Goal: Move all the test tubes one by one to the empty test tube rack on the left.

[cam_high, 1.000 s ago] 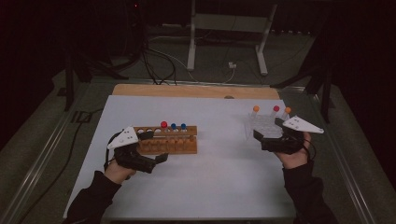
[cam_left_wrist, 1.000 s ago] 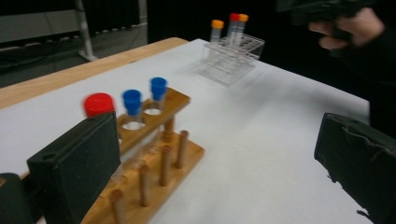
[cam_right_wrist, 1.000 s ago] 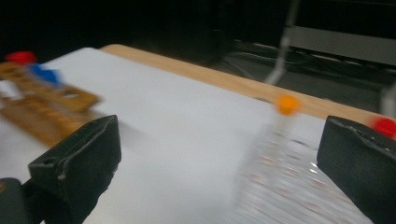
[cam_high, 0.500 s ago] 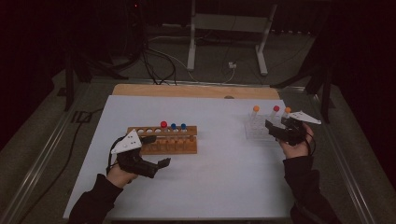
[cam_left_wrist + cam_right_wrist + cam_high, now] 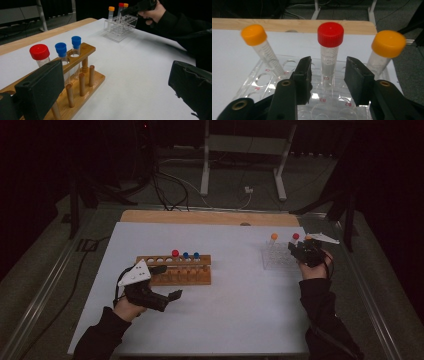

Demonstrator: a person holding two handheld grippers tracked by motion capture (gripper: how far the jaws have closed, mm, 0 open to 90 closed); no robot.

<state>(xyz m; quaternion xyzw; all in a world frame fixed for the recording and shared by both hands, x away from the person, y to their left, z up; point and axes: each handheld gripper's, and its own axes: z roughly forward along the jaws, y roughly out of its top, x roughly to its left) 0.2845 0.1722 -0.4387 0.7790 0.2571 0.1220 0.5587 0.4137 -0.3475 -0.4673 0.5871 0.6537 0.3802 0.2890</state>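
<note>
A wooden rack left of centre holds a red-capped tube and two blue-capped tubes. My left gripper hovers open just in front of that rack, holding nothing. At the right a clear plastic rack carries a red-capped tube and two orange-capped tubes. My right gripper is open, its jaws on either side of the red-capped tube, not touching it.
The white table top has a wooden strip along its far edge. Metal stand legs and cables lie on the floor beyond. Dark floor surrounds the table.
My right gripper has moved up and forward to the clear rack, now framing the red-capped tube. My left gripper has drifted slightly toward me and to the right.
</note>
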